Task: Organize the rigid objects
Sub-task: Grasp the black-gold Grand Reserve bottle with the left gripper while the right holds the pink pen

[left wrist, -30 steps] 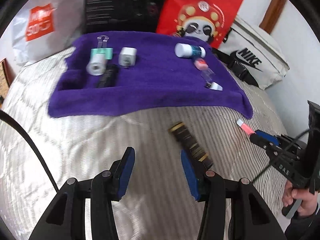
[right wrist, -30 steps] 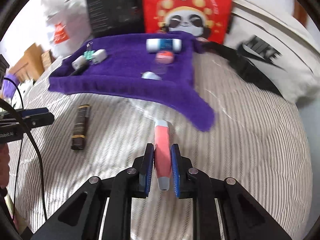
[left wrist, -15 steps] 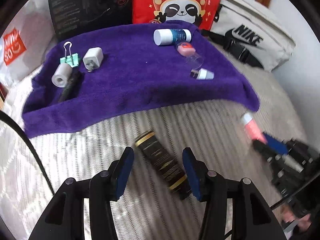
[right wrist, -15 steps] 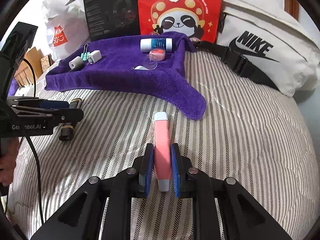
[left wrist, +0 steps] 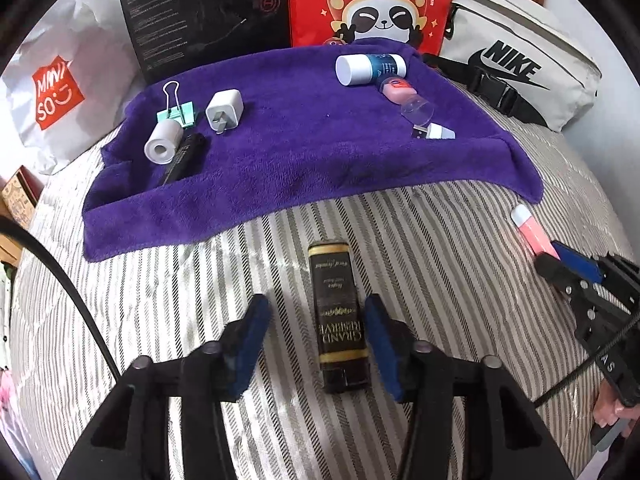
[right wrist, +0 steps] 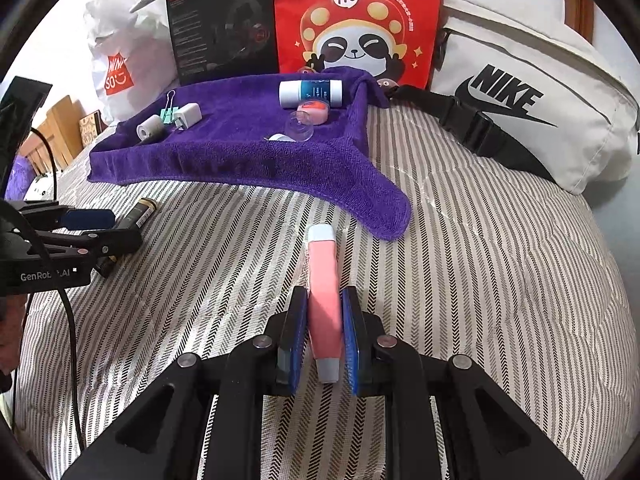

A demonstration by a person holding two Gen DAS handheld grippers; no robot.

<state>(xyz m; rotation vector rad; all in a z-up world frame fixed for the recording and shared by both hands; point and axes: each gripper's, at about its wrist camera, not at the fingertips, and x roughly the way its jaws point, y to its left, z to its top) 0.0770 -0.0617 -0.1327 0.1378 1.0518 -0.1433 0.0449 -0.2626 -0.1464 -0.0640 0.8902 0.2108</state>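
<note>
**Now one stick gripped, one box bracketed short of the purple towel**

Here the purple towel (left wrist: 304,160) serves as the sorting ground: a binder clip (left wrist: 176,110), a white charger (left wrist: 224,111) and a paper roll (left wrist: 162,143) sit grouped at its left end, a white-capped bottle (left wrist: 370,69) and a small USB plug (left wrist: 434,133) at its right. Just in front of the towel's near edge, on the striped bedding (left wrist: 420,240), lies the dark gold-banded box (left wrist: 338,320), lengthwise between the left gripper (left wrist: 316,344) fingers. Those jaws have just been closing, yet a gap shows on both sides, so the box is bracketed, not gripped, probably lined up for a squeeze across its narrow width. Off the towel's right corner, the right gripper (right wrist: 322,336) is clenched on the pink stick (right wrist: 324,288), pads flat on its sides, its pale cap aimed at the towel, likely awaiting placement there.
</note>
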